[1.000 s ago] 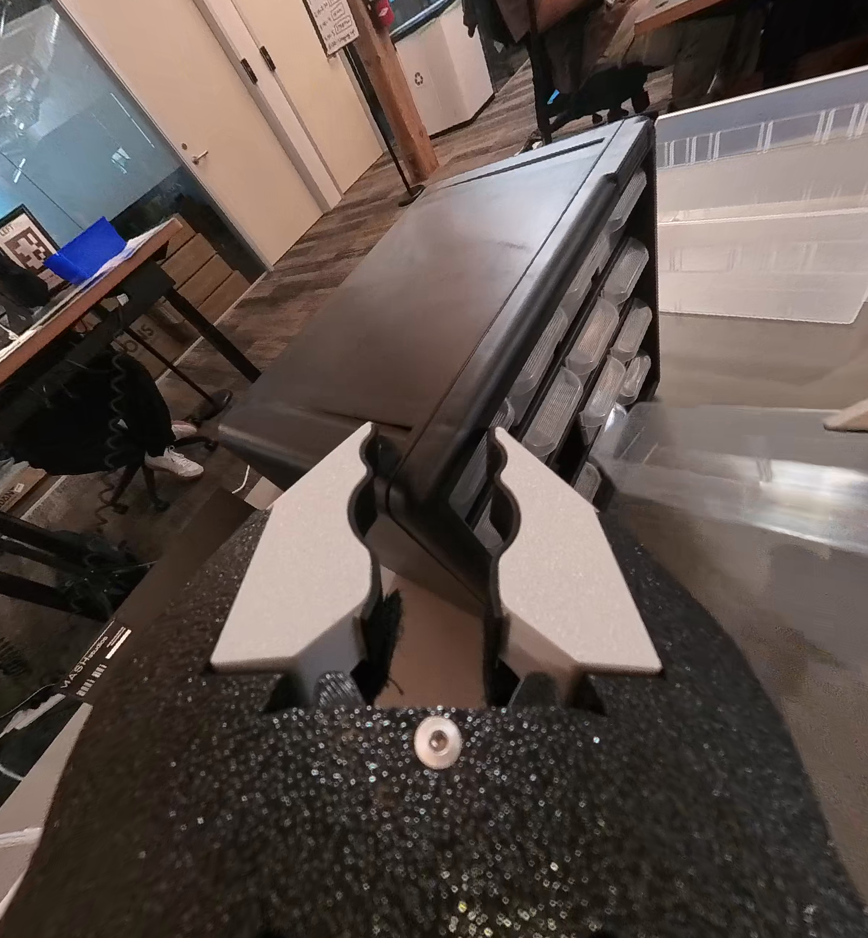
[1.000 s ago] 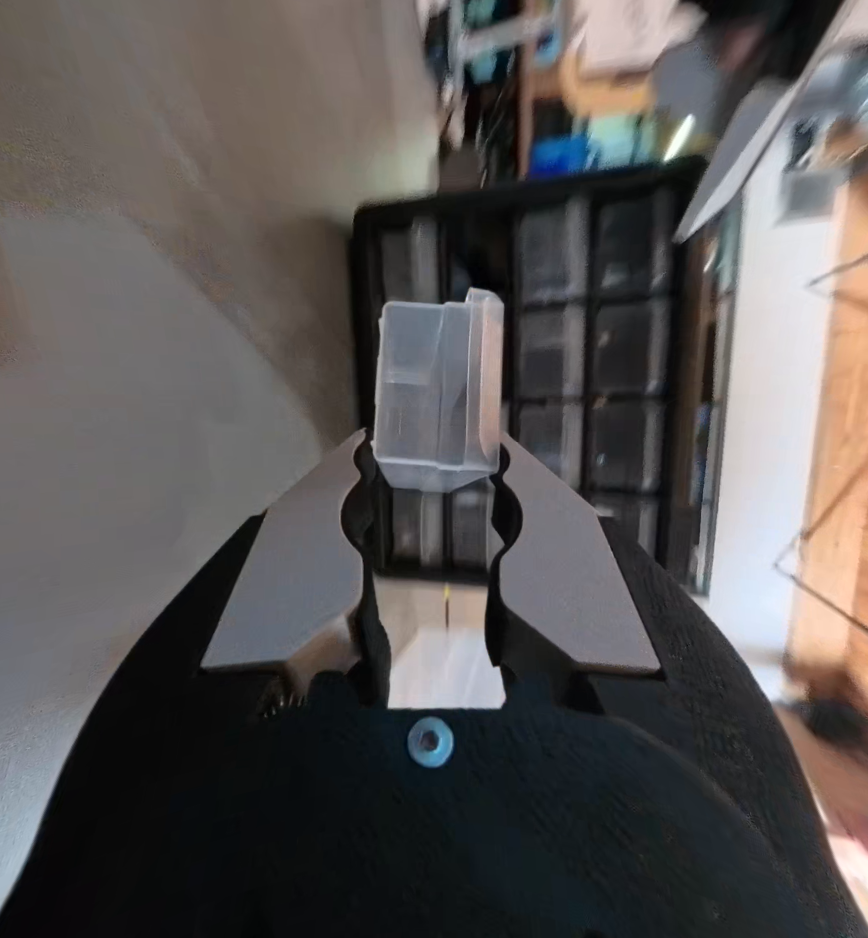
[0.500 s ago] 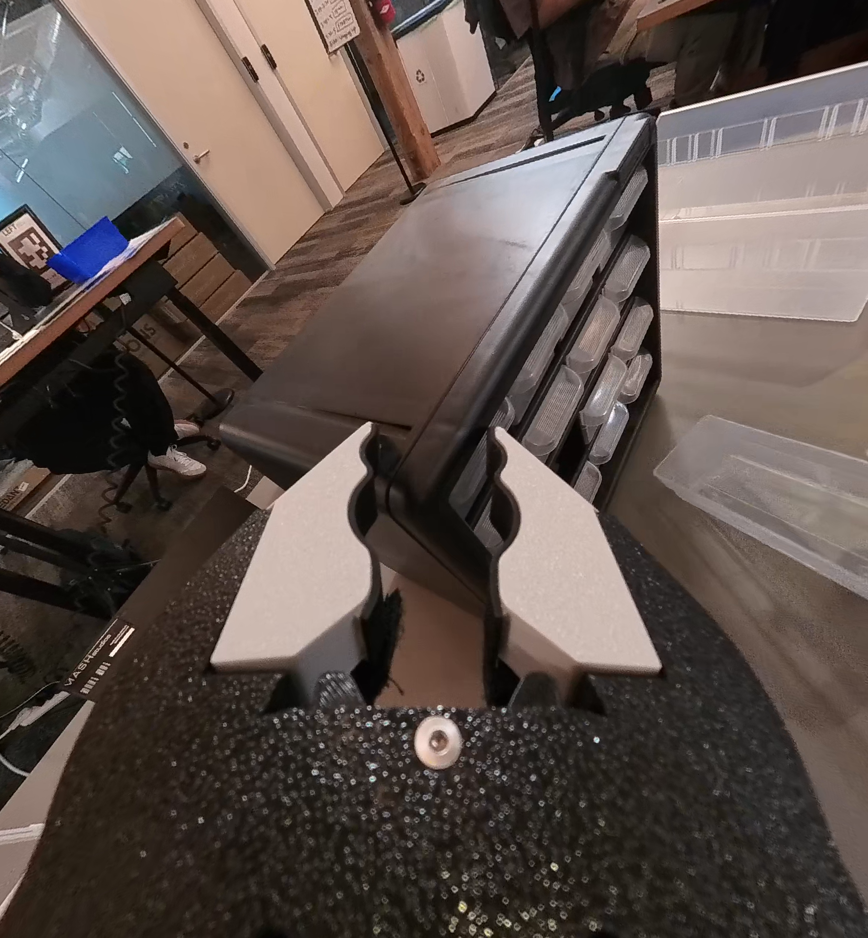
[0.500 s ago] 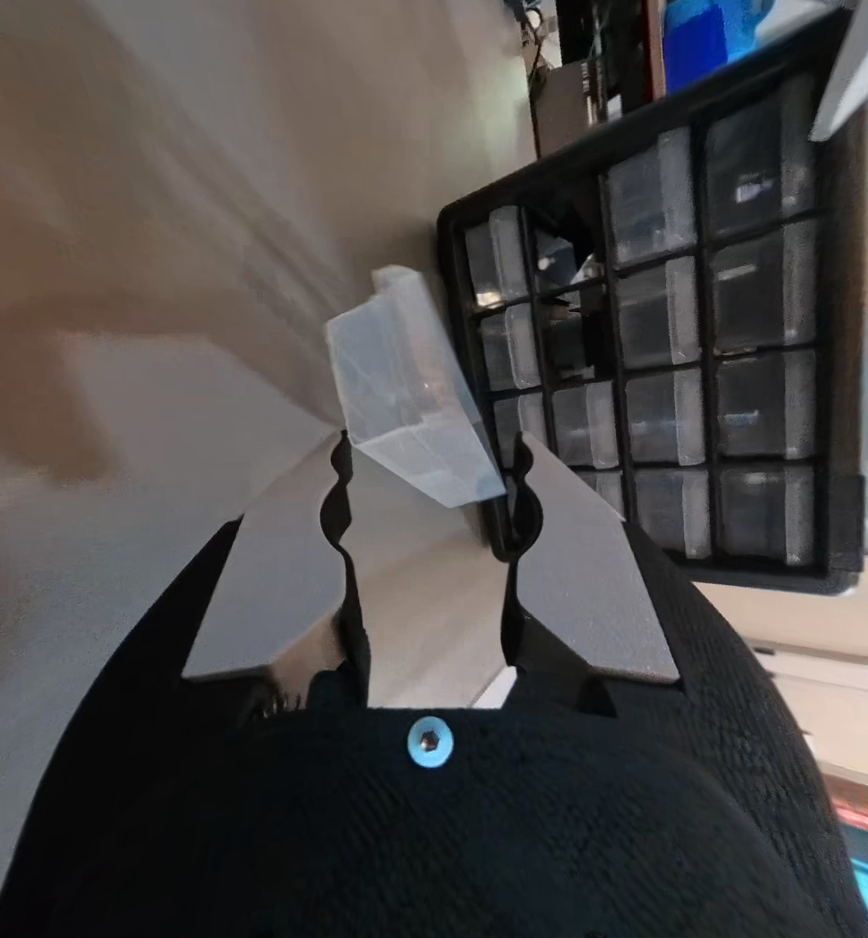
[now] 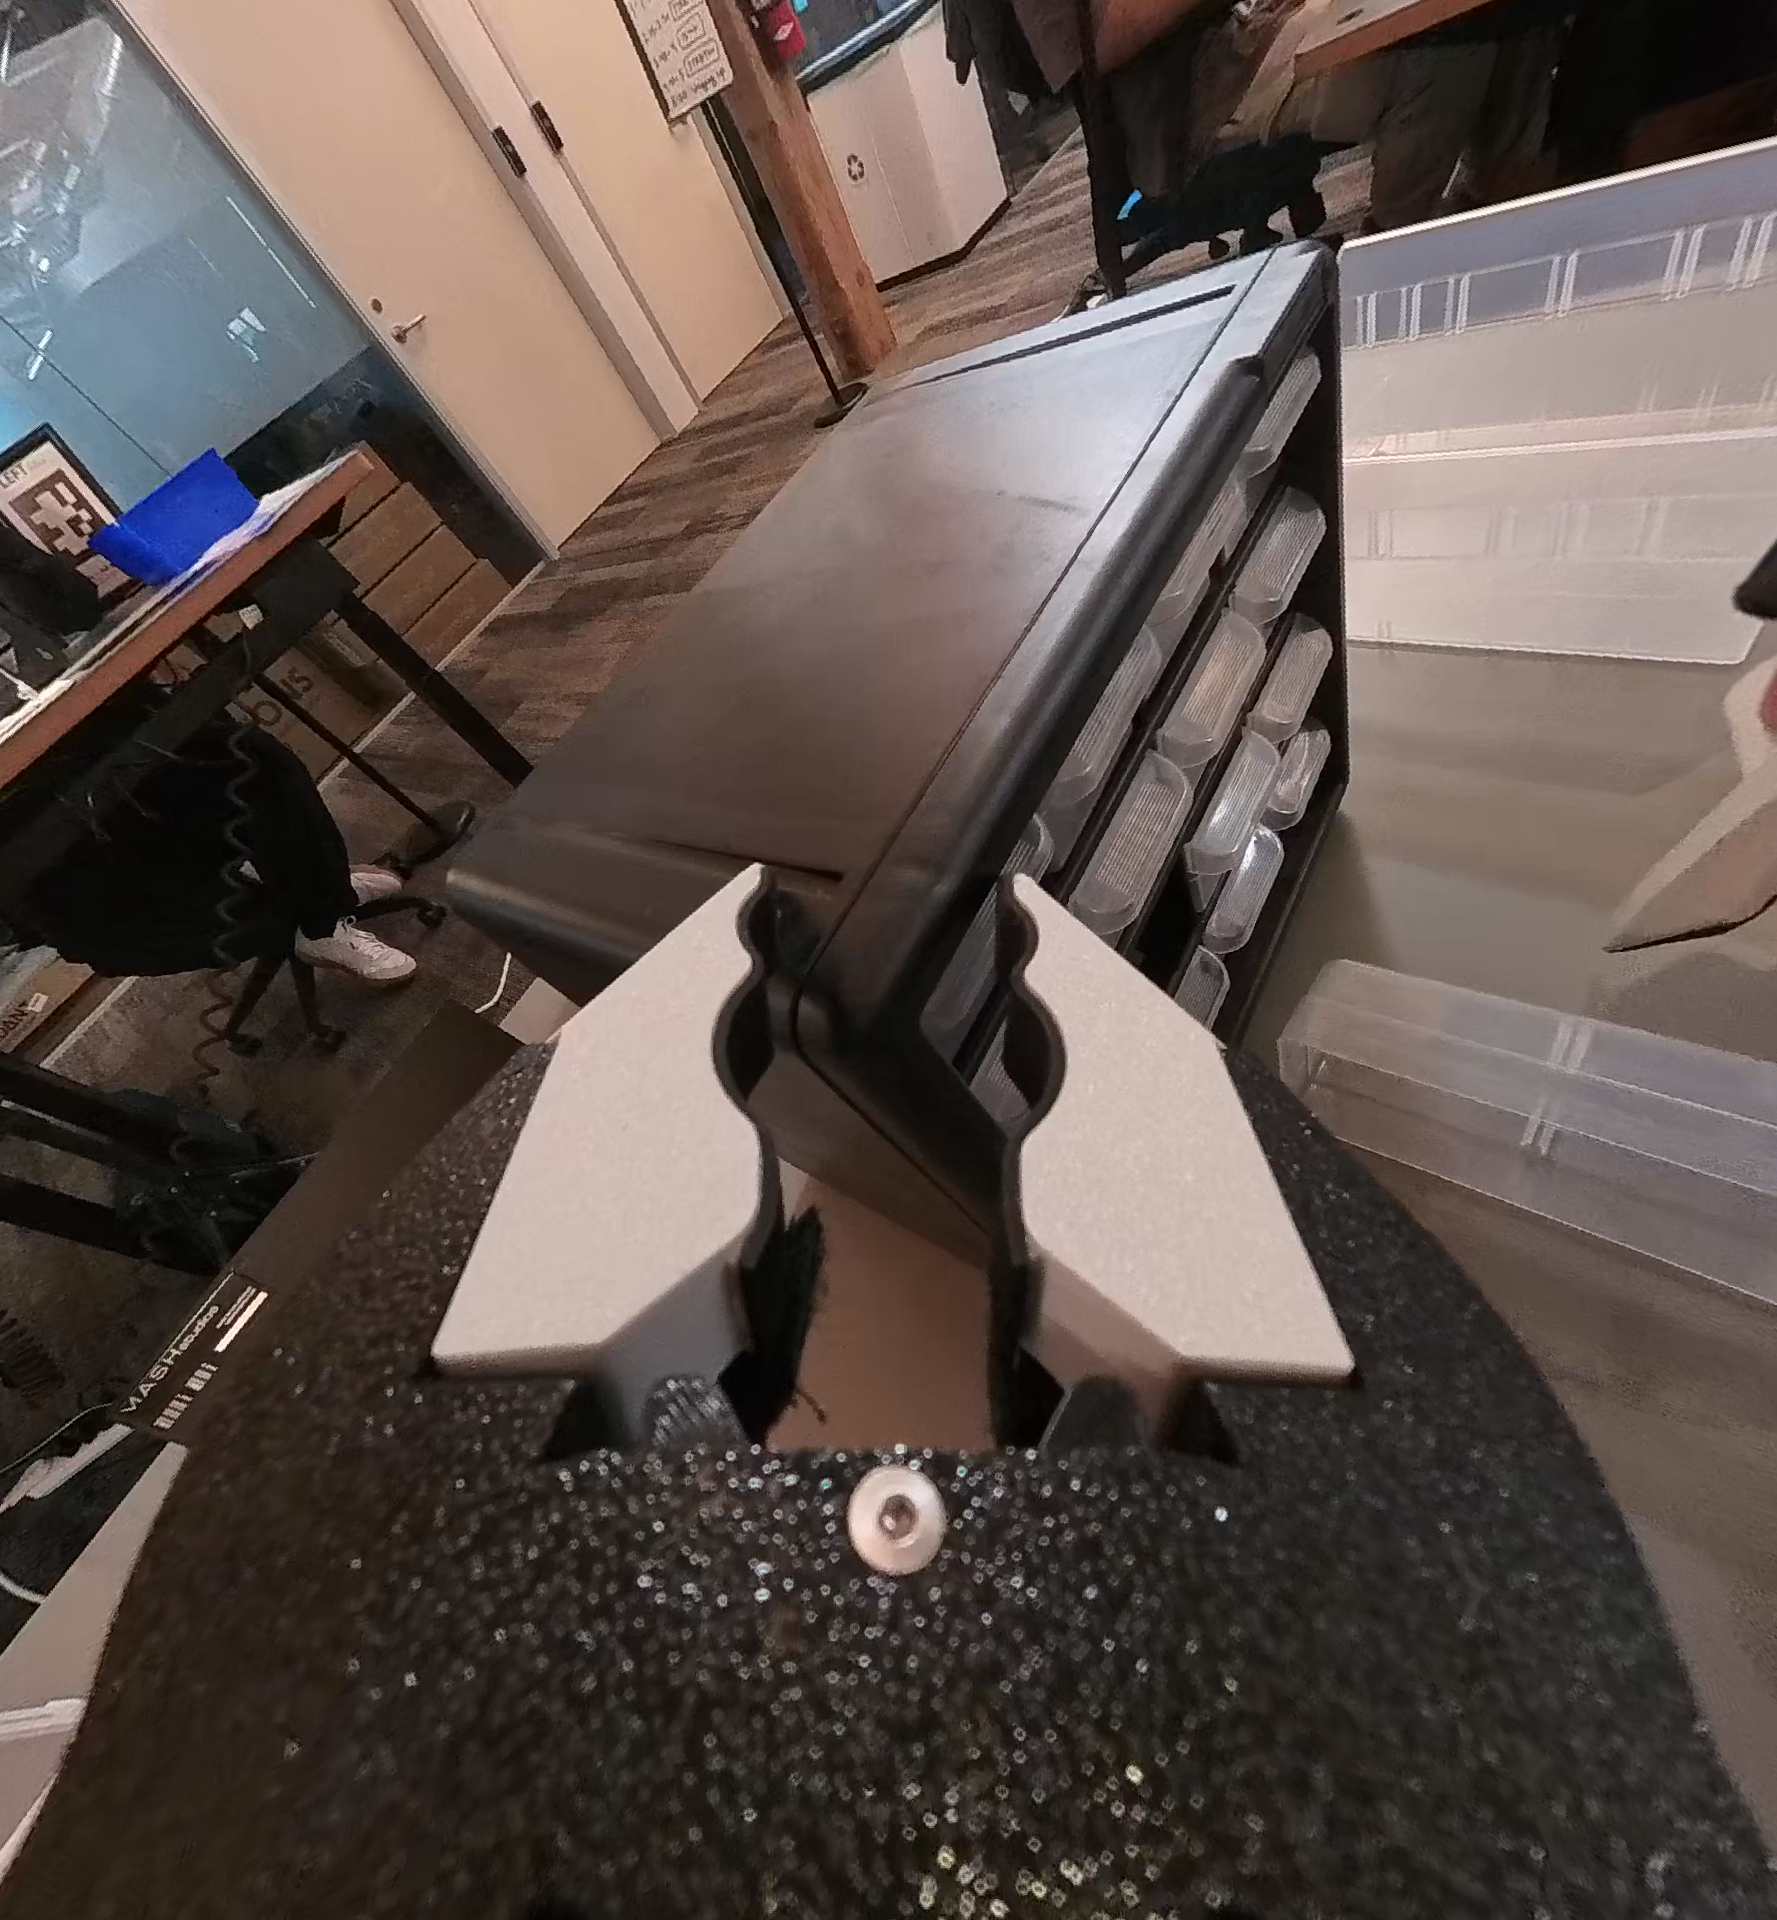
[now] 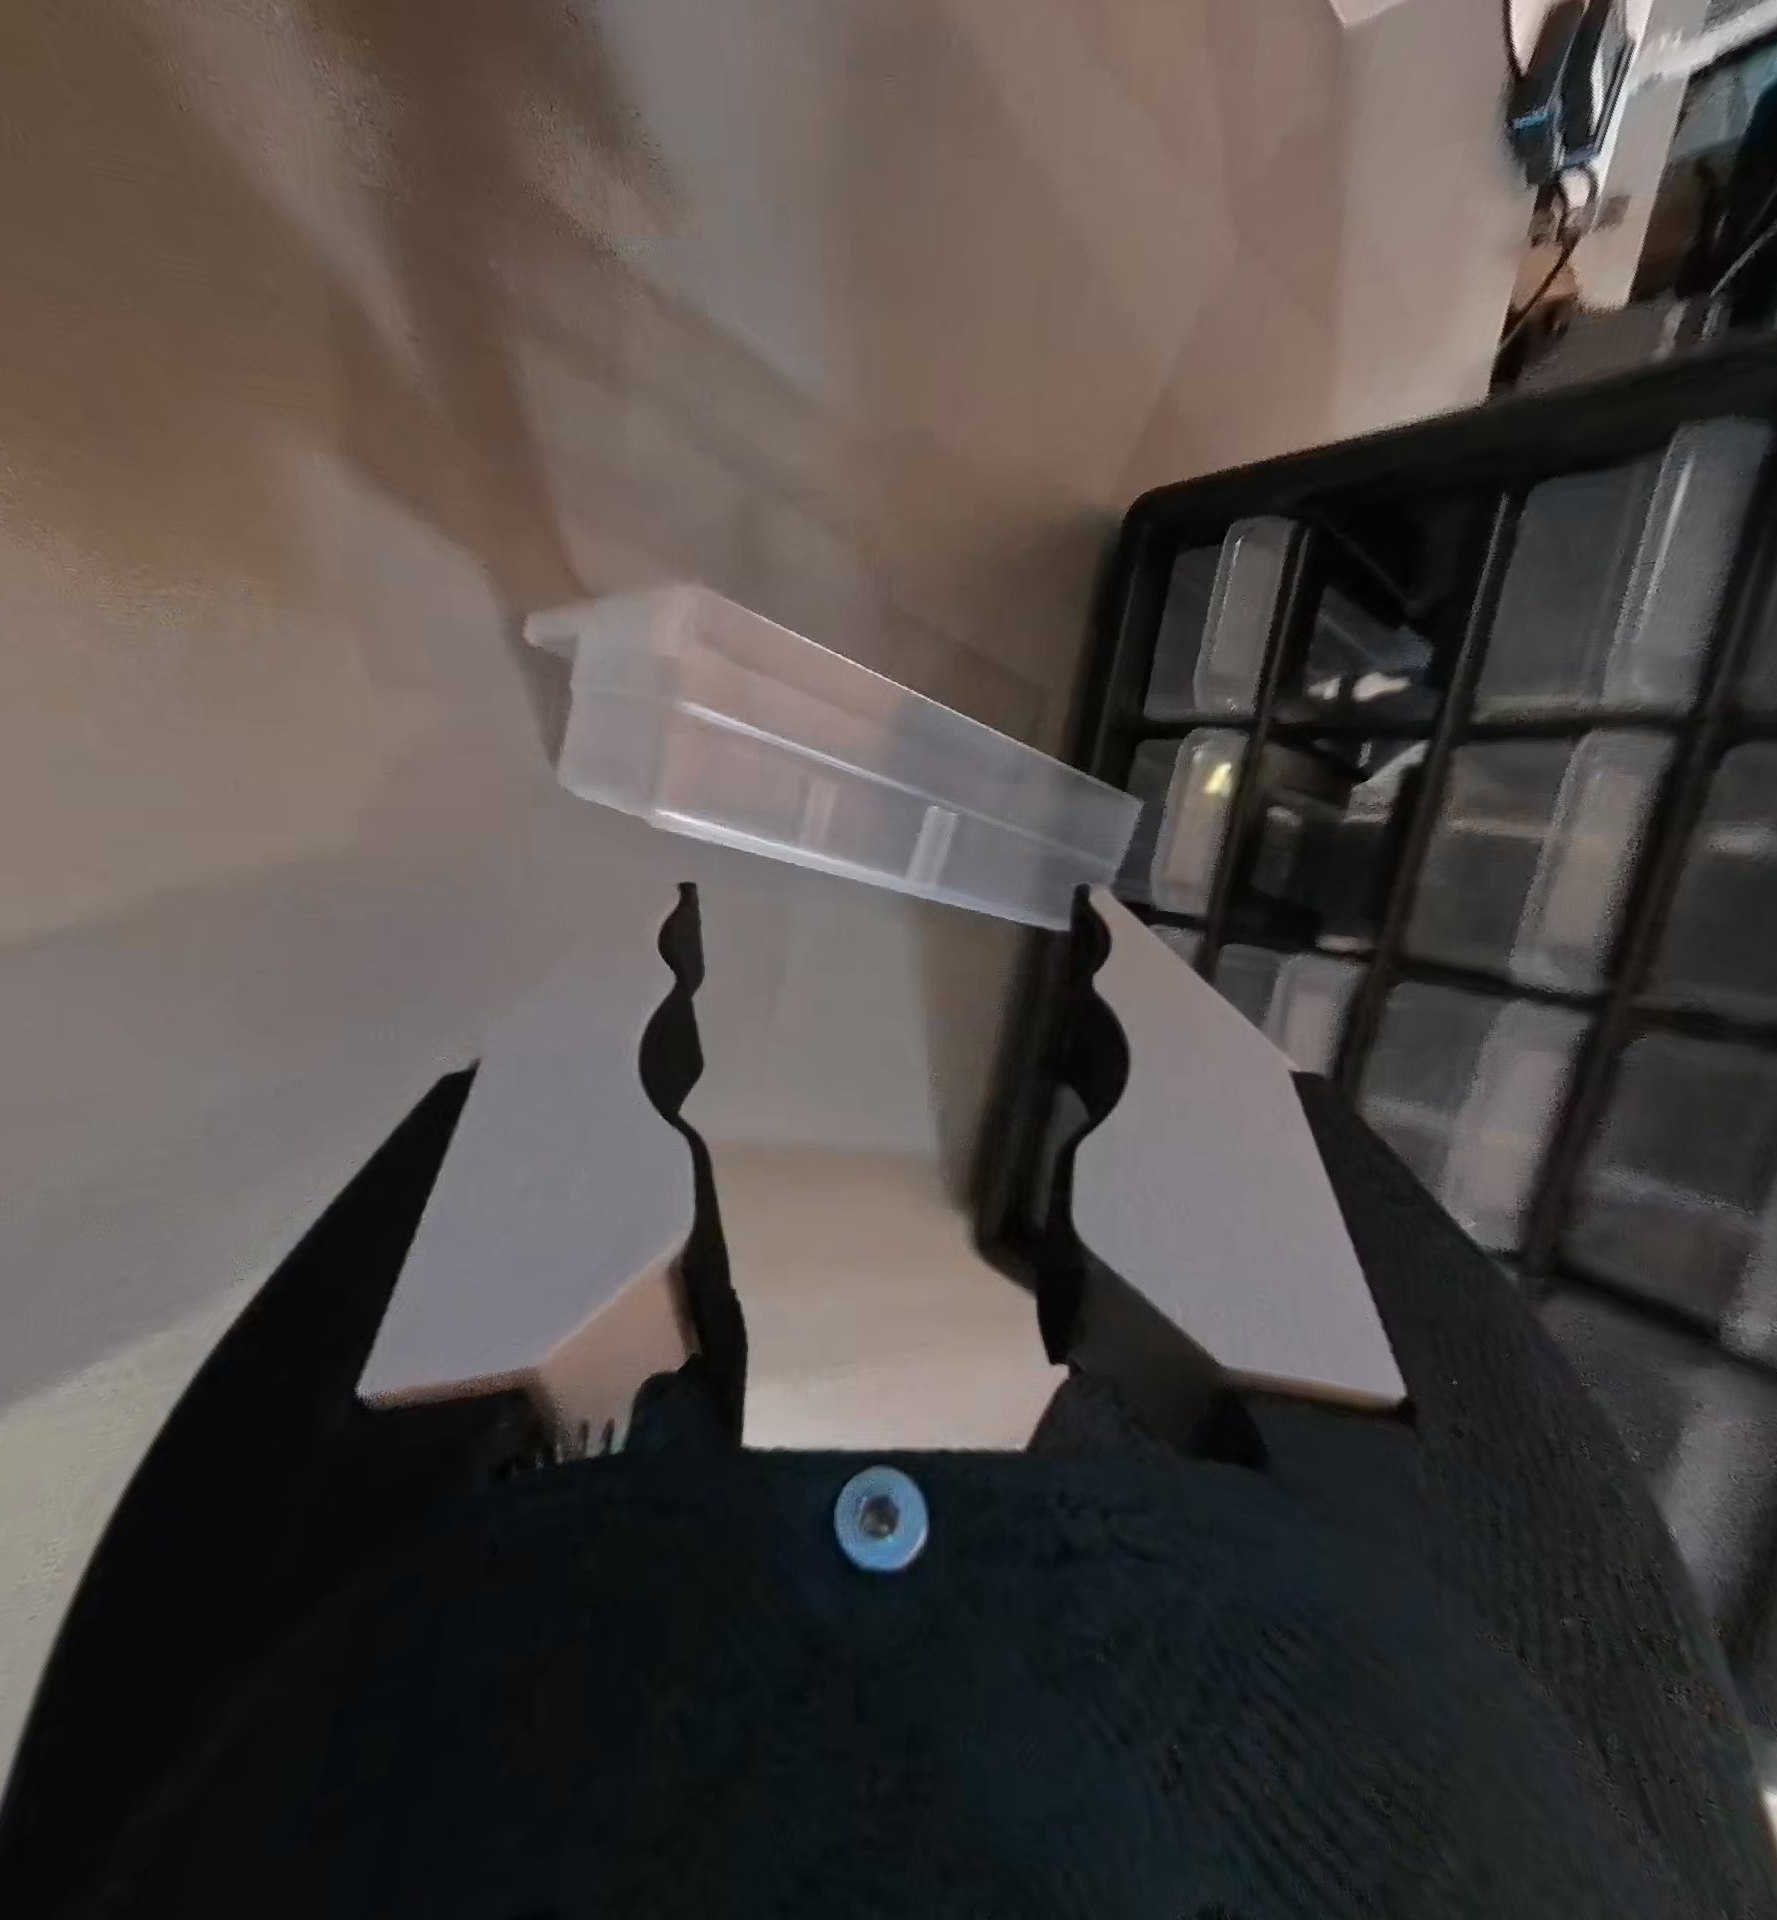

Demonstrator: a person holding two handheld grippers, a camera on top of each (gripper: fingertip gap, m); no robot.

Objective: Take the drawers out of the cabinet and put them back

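**Left claw clamped on the cabinet, right claw spread beside a loose drawer**

Our left claw point(image 5: 889, 914) is clenched on the near top corner of the black cabinet point(image 5: 863, 644), one finger on either side of its front edge. Rows of clear drawers fill the cabinet's front to the right. Farther right on the table point(image 5: 1590, 1558) lies a clear drawer point(image 5: 1590, 1091), and behind it stands a large clear bin point(image 5: 1590, 416). At the right edge we see our right claw's point(image 6: 879, 904) finger tip.

Seen from its own camera, our right claw is spread wide and grips nothing. The drawer point(image 6: 832, 769) lies crosswise just beyond its fingertips, its right end touching or nearly touching the right finger point(image 6: 1206, 1143). The cabinet's front point(image 6: 1486, 831) stands close on the right, with one dark slot among the filled ones.
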